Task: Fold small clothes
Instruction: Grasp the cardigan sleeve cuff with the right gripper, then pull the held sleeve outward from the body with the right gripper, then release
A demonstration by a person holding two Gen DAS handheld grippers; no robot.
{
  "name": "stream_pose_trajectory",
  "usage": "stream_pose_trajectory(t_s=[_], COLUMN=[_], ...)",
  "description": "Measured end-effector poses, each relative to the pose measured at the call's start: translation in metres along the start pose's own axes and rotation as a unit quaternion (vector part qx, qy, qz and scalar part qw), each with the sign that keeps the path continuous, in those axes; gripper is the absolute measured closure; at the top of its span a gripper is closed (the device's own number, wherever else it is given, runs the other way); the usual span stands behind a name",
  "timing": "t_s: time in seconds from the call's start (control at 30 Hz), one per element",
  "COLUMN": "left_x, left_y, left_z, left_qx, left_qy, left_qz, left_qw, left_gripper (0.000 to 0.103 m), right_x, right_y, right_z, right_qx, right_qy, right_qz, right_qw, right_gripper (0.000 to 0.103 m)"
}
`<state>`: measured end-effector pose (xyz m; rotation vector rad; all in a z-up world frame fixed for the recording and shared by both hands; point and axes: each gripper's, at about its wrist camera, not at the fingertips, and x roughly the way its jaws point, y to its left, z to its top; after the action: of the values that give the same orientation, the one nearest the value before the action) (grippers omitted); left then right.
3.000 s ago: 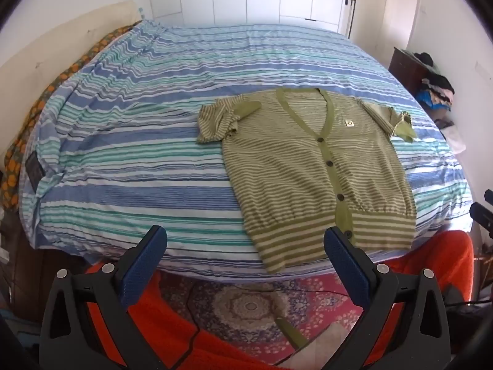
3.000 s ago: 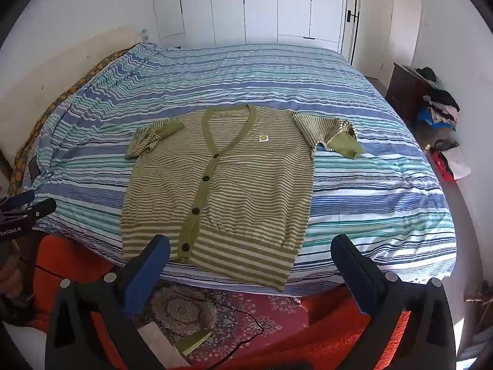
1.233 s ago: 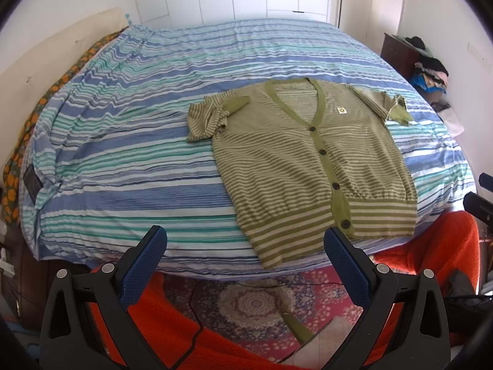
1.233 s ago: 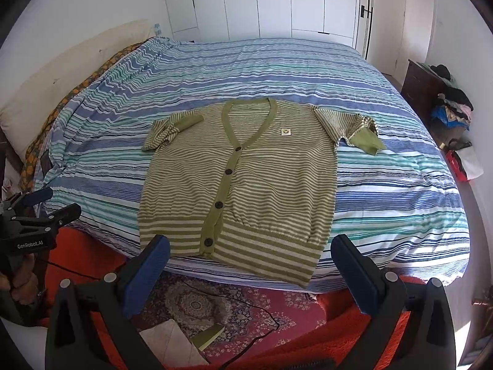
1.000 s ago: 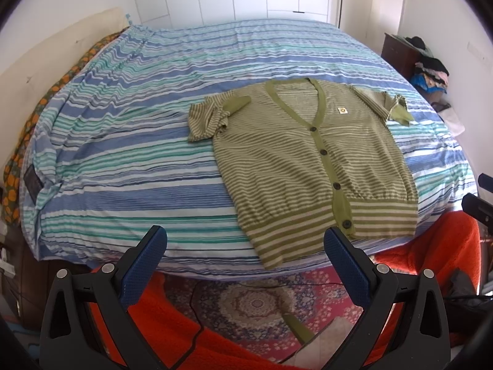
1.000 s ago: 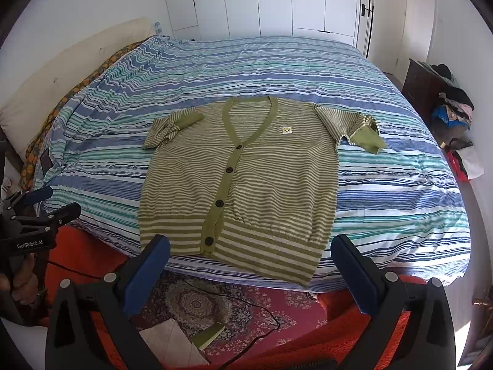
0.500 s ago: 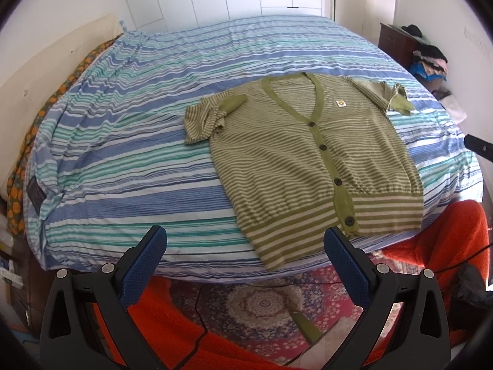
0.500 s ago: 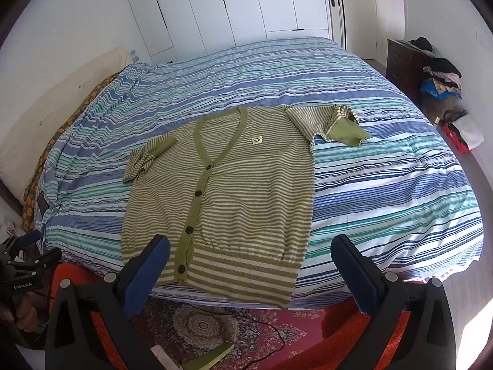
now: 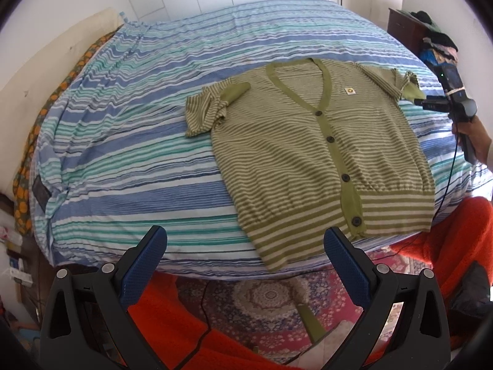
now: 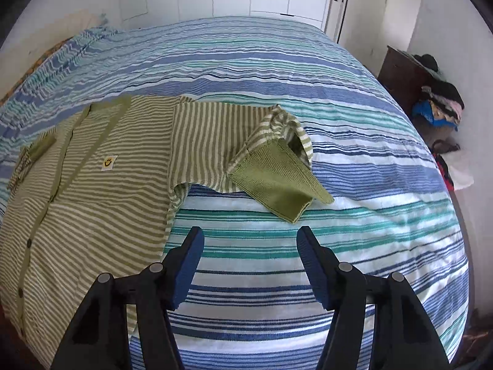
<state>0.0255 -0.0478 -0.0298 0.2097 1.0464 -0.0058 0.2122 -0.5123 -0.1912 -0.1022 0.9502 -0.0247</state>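
Nearest the lens, the right hand-held gripper (image 10: 249, 237) is seen angled down over the striped bedspread (image 10: 354, 215), its blue pads (image 10: 192, 259) having just been drawn partway together with nothing yet between them; bare cover shows in the gap. Just beyond its tips lies the plain green cuff (image 10: 277, 182) of the cardigan's sleeve (image 10: 215, 135), which appears to be the target, the narrower spread presumably suiting thin knit. The left hand-held gripper (image 9: 245, 242) is held back at the foot of the bed, jaws spread wide and empty, just short of the hem (image 9: 339, 212), probably kept ready for a corner once the sleeve is turned in. The green-and-cream striped cardigan (image 9: 314, 154) is laid flat, buttoned and face up, near the bed's foot edge, so that both sleeves and the hem can be reached. Its other sleeve (image 9: 209, 108) is bunched against the body. At the far right of the left view, a hand (image 9: 476, 137) is glimpsed on the right tool's handle. Beyond, clothes are piled (image 10: 440, 104) beside a dark dresser (image 10: 400, 74), though what they are cannot be made out.
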Motion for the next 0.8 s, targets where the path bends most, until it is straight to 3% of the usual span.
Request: stream_pose_trajectory(t_s=[0.07, 0.17, 0.2, 0.23, 0.37, 0.47, 0.63, 0.8], left_x=[0.005, 0.012, 0.013, 0.014, 0.021, 0.027, 0.024, 0.024], left_y=[-0.002, -0.005, -0.006, -0.006, -0.007, -0.014, -0.034, -0.037], left_z=[0.002, 0.005, 0.005, 0.005, 0.009, 0.013, 0.020, 0.022], left_qx=[-0.003, -0.005, -0.004, -0.004, -0.008, -0.003, 0.017, 0.020], left_qy=[0.011, 0.027, 0.031, 0.033, 0.040, 0.044, 0.039, 0.040], left_qz=[0.001, 0.005, 0.008, 0.009, 0.009, 0.001, -0.016, -0.010], left_qw=[0.9999, 0.9996, 0.9995, 0.9994, 0.9991, 0.9990, 0.9989, 0.9989], left_gripper=[0.001, 0.001, 0.001, 0.001, 0.001, 0.001, 0.001, 0.001], right_x=[0.025, 0.066, 0.070, 0.068, 0.016, -0.029, -0.051, -0.041], right_y=[0.010, -0.001, -0.007, -0.014, -0.059, -0.110, -0.212, -0.260], right_z=[0.009, 0.012, 0.012, 0.013, 0.027, 0.040, 0.054, 0.053], right_qx=[-0.069, -0.102, -0.099, -0.089, 0.003, 0.098, 0.282, 0.391], right_qy=[0.015, 0.059, 0.064, 0.062, 0.011, -0.019, -0.046, -0.040], right_qz=[-0.030, -0.072, -0.065, -0.053, 0.023, 0.071, 0.102, 0.121], right_qw=[0.997, 0.990, 0.991, 0.993, 1.000, 0.992, 0.953, 0.911], right_gripper=[0.053, 0.063, 0.087, 0.100, 0.100, 0.100, 0.100, 0.100])
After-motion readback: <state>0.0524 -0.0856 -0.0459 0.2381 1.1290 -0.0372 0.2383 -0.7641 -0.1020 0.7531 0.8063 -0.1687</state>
